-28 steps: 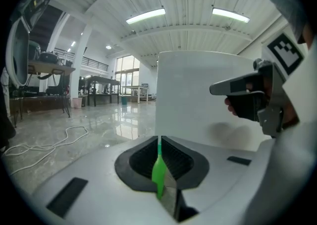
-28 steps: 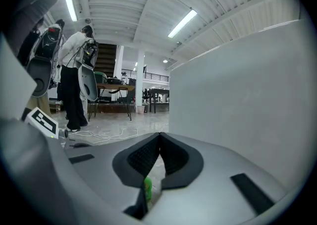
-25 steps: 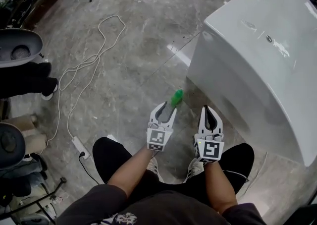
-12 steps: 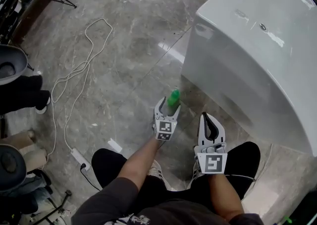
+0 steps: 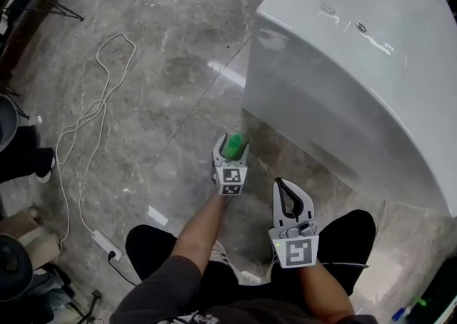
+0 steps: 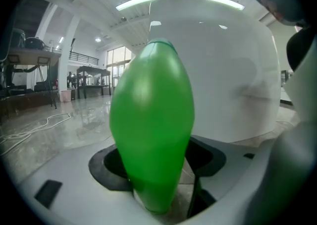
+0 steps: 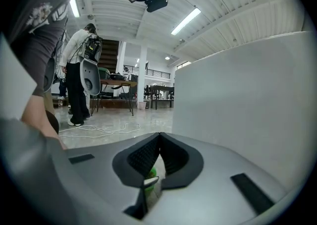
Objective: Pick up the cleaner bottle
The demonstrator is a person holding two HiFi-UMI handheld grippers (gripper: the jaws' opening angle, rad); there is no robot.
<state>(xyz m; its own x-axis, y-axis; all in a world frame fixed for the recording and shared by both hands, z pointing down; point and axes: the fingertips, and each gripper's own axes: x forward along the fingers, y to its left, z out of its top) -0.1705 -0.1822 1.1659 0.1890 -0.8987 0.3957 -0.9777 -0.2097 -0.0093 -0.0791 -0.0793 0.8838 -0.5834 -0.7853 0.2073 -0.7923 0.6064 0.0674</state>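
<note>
The cleaner bottle (image 5: 233, 143) is bright green and stands upright on the grey stone floor, close to a big white casing. My left gripper (image 5: 233, 147) is low by the floor with its jaws spread wide, one on each side of the bottle. In the left gripper view the bottle (image 6: 151, 120) fills the middle between the jaws, and no pad visibly presses on it. My right gripper (image 5: 280, 184) hangs nearer to me, to the right and behind, with its jaws closed together and nothing in them. A sliver of green (image 7: 150, 173) shows through its closed jaws (image 7: 158, 136).
The large white rounded casing (image 5: 357, 66) rises just right of the bottle. A white cable (image 5: 86, 115) snakes over the floor at left to a power strip (image 5: 106, 243). My shoe (image 5: 223, 257) is just behind the grippers. Another person (image 7: 79, 80) stands far off.
My left gripper has gone forward and down from short of the bottle to around it, and its jaws have spread wider. The right gripper has barely shifted.
</note>
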